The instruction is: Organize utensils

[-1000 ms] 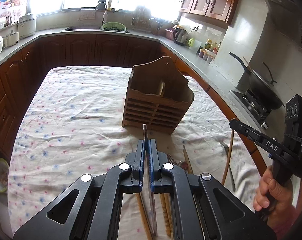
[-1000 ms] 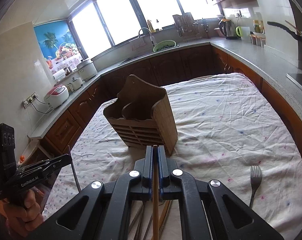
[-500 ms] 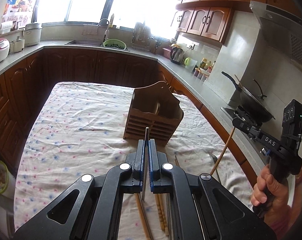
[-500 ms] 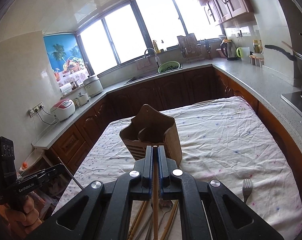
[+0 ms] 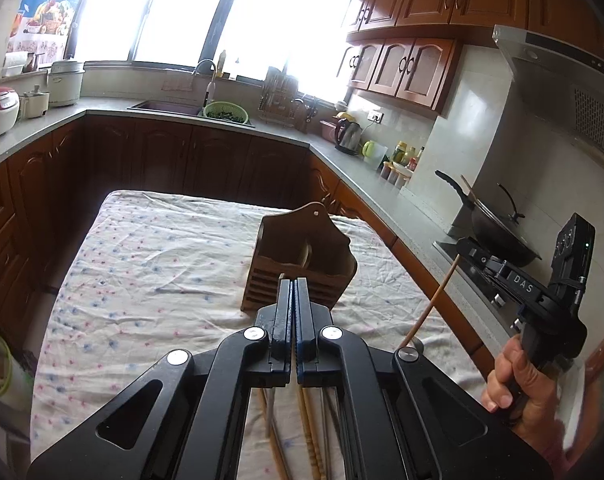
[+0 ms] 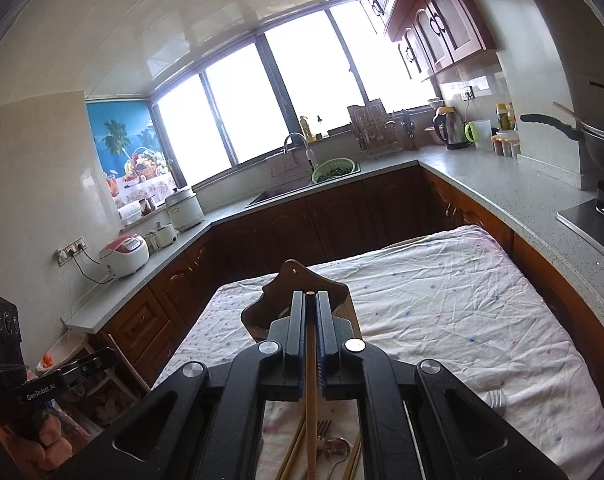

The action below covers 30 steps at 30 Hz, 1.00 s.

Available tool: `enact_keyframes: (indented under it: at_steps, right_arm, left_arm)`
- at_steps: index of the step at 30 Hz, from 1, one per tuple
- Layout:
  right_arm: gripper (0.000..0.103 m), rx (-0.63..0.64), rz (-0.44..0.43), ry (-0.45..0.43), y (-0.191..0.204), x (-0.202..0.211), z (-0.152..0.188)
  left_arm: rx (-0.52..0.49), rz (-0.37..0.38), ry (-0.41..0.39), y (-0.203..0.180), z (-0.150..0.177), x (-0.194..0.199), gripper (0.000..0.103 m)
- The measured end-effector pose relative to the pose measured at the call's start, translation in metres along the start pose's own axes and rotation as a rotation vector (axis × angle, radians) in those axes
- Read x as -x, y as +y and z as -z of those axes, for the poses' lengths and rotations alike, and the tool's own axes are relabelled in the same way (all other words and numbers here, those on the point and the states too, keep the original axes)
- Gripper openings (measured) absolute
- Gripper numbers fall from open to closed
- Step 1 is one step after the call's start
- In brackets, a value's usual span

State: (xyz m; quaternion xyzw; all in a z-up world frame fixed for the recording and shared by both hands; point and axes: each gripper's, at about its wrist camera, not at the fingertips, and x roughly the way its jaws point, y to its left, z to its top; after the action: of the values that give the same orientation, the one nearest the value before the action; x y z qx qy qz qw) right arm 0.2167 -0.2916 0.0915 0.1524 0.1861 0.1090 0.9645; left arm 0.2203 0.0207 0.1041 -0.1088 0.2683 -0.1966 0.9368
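A wooden utensil holder [image 5: 302,268] stands upright in the middle of the cloth-covered table [image 5: 150,264]. My left gripper [image 5: 293,282] hovers in front of it, shut on a thin metal chopstick [image 6: 128,362] that hangs down from the jaws. My right gripper [image 6: 310,294] is shut on a wooden chopstick [image 6: 311,364], whose tip shows between the fingertips. In the left wrist view that wooden chopstick [image 5: 430,304] slants down from the right gripper [image 5: 462,246]. Below both grippers, several loose chopsticks [image 5: 308,424], a fork [image 6: 323,428] and a spoon [image 6: 338,448] lie on the cloth.
Another fork [image 6: 496,398] lies on the cloth at the right, partly hidden. Stone counters wrap around the table, with a wok [image 5: 498,232] on the stove at the right and a sink [image 6: 286,192] under the windows. A hand [image 5: 514,376] grips the right tool's handle.
Both grippers have risen and tipped upward, so the holder sits lower and smaller in both views. The metal chopstick's tip no longer pokes out past my left fingertips.
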Motion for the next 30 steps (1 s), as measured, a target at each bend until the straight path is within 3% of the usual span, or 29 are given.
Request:
enact_keyframes:
  at_steps: [8,12,13,14,16,22,30]
  right_arm:
    - [0.004,-0.004,-0.015,-0.061,0.005,-0.021,-0.027]
    - [0.004,0.015,-0.025,-0.062,0.010,-0.021,-0.024]
    - [0.004,0.015,-0.029,-0.057,0.010,-0.020,-0.022]
    - [0.004,0.012,-0.036,-0.052,0.010,-0.020,-0.020]
    - [0.004,0.003,-0.045,-0.039,0.007,-0.020,-0.016]
    - [0.004,-0.012,-0.061,-0.018,0.003,-0.017,-0.008]
    - [0.004,-0.032,-0.075,0.015,-0.004,-0.023,-0.001]
  left_arm:
    - [-0.014,-0.022,-0.058,0.004,-0.027,-0.004,0.000]
    - [0.002,-0.088,0.023,0.025,-0.019,-0.029,0.000]
    - [0.007,-0.105,0.062,0.033,-0.013,-0.042,0.005]
    - [0.023,-0.131,0.107,0.042,-0.006,-0.056,0.023]
    - [0.048,-0.175,0.180,0.059,0.010,-0.085,0.048]
    - [0.056,-0.267,0.363,0.085,0.056,-0.162,0.047]
    - [0.028,-0.331,0.470,0.095,0.077,-0.226,0.028]
